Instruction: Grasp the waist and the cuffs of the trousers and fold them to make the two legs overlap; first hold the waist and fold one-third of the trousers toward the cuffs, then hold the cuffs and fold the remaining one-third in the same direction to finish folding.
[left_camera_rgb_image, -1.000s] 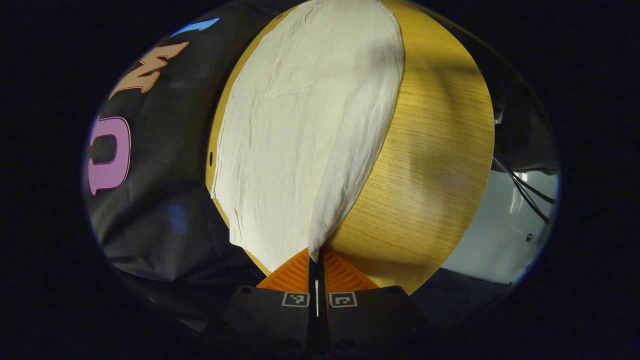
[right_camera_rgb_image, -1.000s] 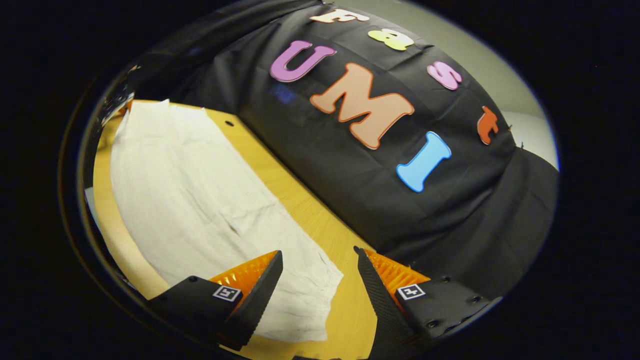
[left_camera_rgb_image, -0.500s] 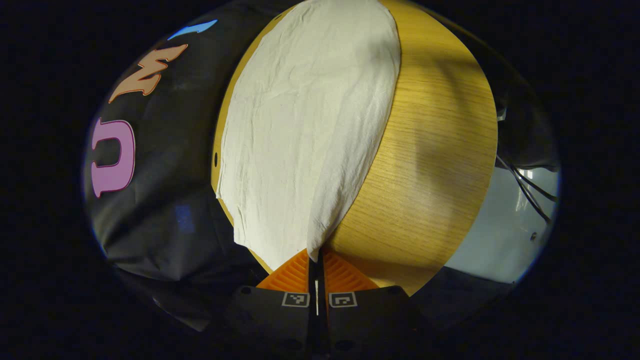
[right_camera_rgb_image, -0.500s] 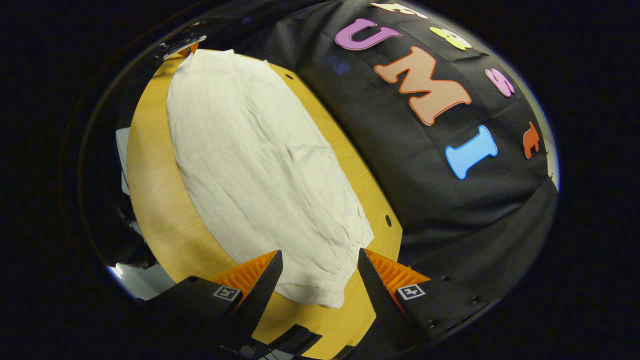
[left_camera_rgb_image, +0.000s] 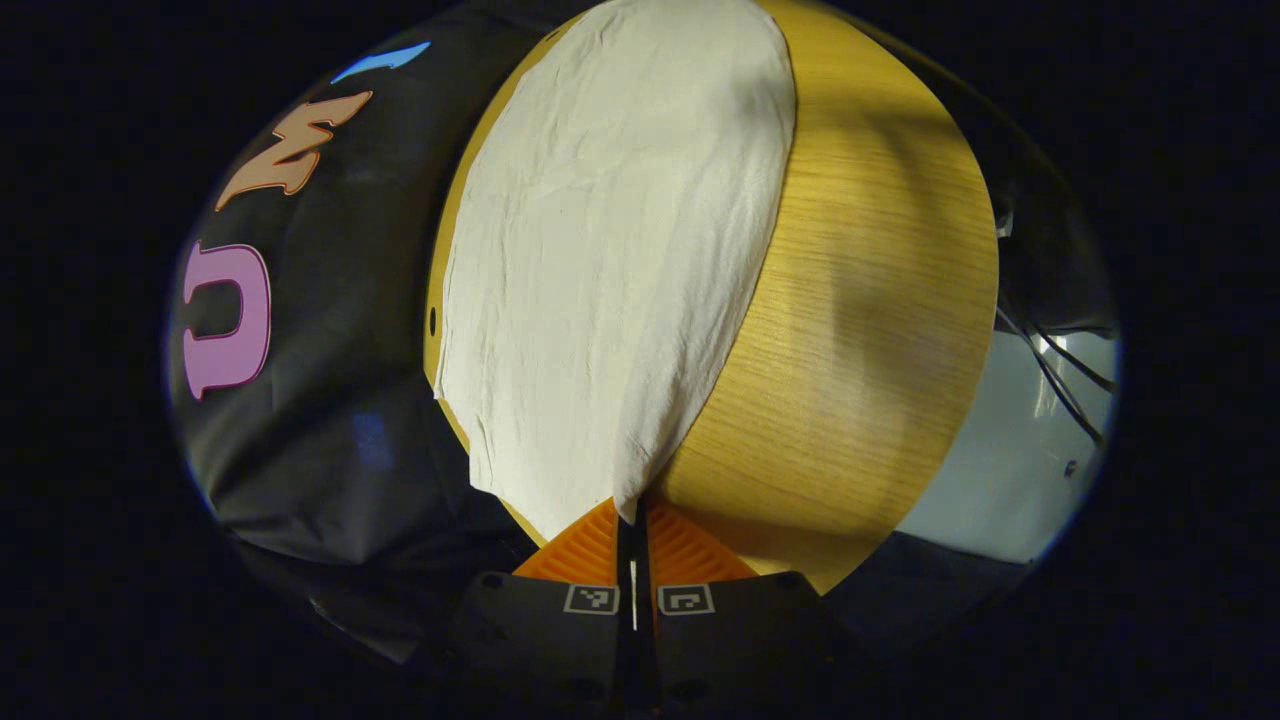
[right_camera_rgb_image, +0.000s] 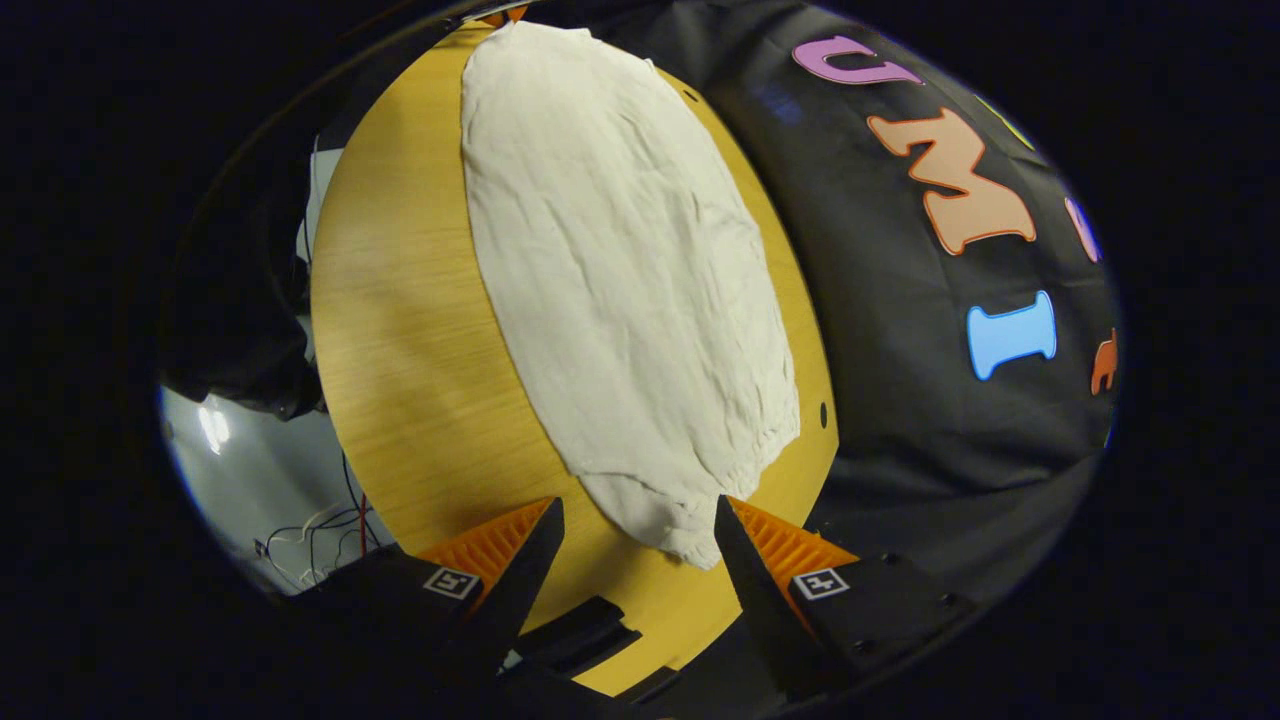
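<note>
So the trousers (left_camera_rgb_image: 610, 260) are laid out long and mostly flat on the wooden surface (left_camera_rgb_image: 860, 330), pale cream fabric with a bunch of small wrinkles. They run lengthwise down the surface and sit closer to the edge by the black booth wall (left_camera_rgb_image: 330, 400) than to the opposite edge, where a wide strip of bare wood shows.

In the left gripper view, the left gripper (left_camera_rgb_image: 633, 520) has its fingers clenched tight on one corner of the fabric at the near end, and the cloth rises into a little peak right where it goes into the fingers.

In the right gripper view, the right gripper (right_camera_rgb_image: 637, 540) has its fingers spread wide apart, gripping nothing. The gathered end of the trousers lies between them, near the end edge of the surface. Some thin cables (right_camera_rgb_image: 320, 530) lie on the floor off to the side.
</note>
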